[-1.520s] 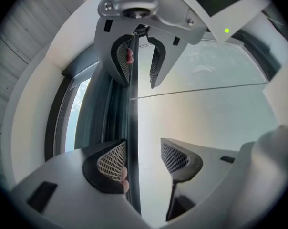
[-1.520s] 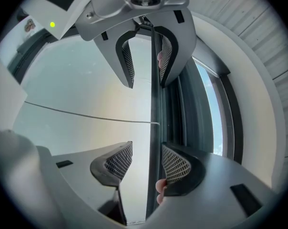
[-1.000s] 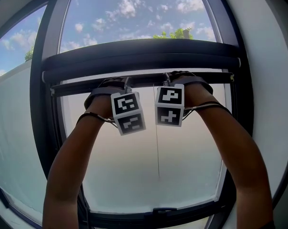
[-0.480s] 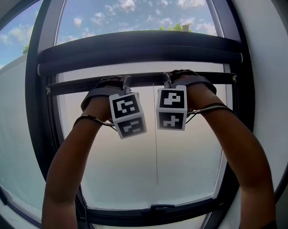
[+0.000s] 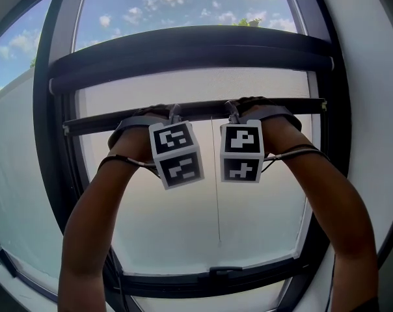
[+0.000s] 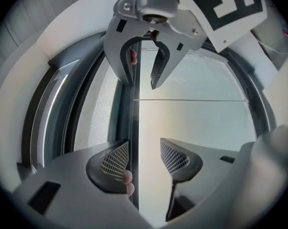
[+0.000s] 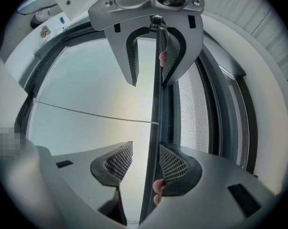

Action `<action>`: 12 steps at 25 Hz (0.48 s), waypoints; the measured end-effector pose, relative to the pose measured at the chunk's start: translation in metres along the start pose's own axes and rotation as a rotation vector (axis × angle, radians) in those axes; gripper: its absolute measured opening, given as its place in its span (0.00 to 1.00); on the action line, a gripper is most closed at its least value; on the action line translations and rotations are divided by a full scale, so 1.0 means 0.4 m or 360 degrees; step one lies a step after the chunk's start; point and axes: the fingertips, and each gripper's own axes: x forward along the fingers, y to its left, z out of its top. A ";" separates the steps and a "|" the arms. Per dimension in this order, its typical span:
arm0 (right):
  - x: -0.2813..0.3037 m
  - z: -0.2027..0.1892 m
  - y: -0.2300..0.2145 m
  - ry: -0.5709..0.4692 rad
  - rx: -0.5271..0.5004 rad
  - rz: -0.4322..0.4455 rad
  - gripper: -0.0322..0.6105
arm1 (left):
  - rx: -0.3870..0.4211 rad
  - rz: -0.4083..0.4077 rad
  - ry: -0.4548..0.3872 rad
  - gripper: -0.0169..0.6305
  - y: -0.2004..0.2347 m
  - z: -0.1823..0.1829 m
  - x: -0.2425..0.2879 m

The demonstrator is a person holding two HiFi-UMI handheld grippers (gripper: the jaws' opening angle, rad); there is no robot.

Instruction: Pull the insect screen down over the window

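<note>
The left forearm (image 5: 92, 226) and right forearm (image 5: 339, 220) are rising from the lower corners of the head view and converging at mid-frame. The left hand (image 5: 139, 130) and right hand (image 5: 269, 118) are bending over at the wrists, with the two marker cubes (image 5: 176, 155) sitting side by side at centre. The left gripper (image 6: 145, 159) is showing its jaws apart, and the right gripper (image 7: 146, 163) is showing the same. Fingertips (image 7: 158, 189) are peeking out beside one pad in each gripper view.

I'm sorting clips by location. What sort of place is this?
Probably indoors, at a building's window. There is a dark window frame, a roll-down insect screen's pull bar across the pane, and cloudy sky with a treetop outside.
</note>
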 end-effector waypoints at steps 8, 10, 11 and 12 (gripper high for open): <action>-0.017 0.006 0.053 -0.0019 0.0039 0.0092 0.32 | -0.0054 -0.0093 -0.0070 0.35 -0.055 0.010 -0.016; -0.022 0.009 0.064 -0.0011 0.0040 0.0119 0.32 | -0.0080 -0.0122 -0.0100 0.35 -0.065 0.013 -0.022; -0.024 0.011 0.074 -0.0003 0.0032 0.0133 0.32 | -0.0094 -0.0146 -0.0117 0.34 -0.075 0.015 -0.025; -0.027 0.012 0.088 0.0004 0.0025 0.0146 0.32 | -0.0105 -0.0170 -0.0132 0.34 -0.087 0.015 -0.028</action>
